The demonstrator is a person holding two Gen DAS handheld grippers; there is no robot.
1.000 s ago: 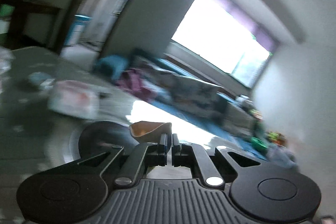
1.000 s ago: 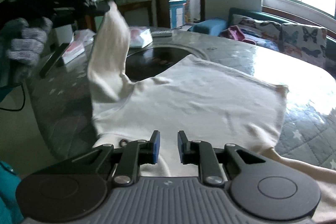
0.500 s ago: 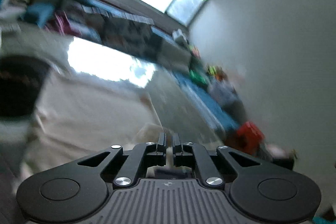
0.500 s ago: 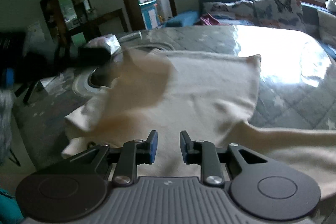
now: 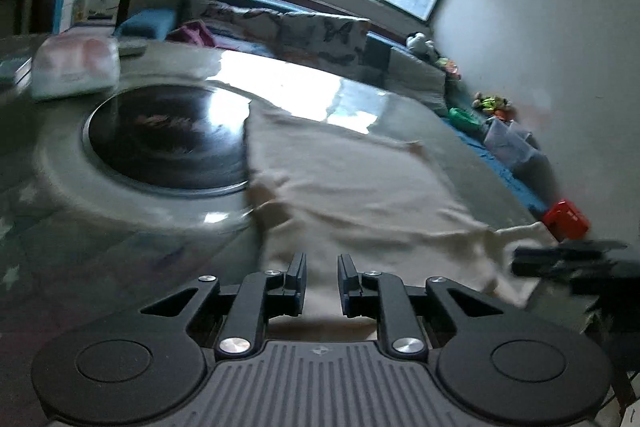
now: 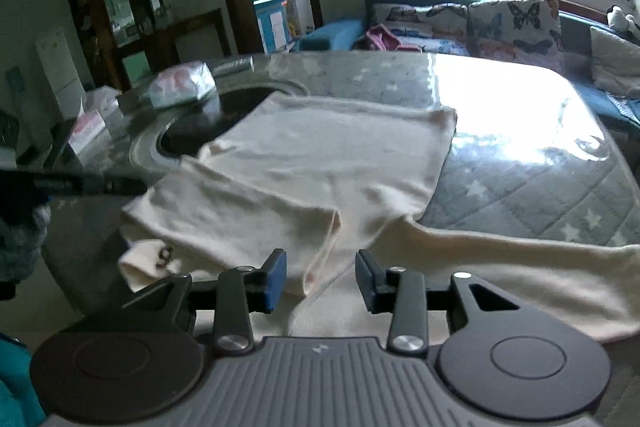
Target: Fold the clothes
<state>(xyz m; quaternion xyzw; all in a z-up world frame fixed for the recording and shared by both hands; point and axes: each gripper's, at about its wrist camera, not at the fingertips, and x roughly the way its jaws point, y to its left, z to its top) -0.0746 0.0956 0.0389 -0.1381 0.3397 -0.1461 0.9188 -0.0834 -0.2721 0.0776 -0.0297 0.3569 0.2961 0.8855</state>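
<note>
the cream garment (image 6: 320,163) covers the near middle of the quilted table (image 6: 520,187). to its right the table lies bare out to the far right edge. on the far left a dark round inset (image 6: 188,127), a white packet (image 6: 182,87) and a tissue box (image 6: 86,131) crowd the way.

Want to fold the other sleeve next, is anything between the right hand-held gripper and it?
Nothing visible: the right hand-held gripper hangs open over the cream garment, its unfolded sleeve lying bare just beside it.
</note>
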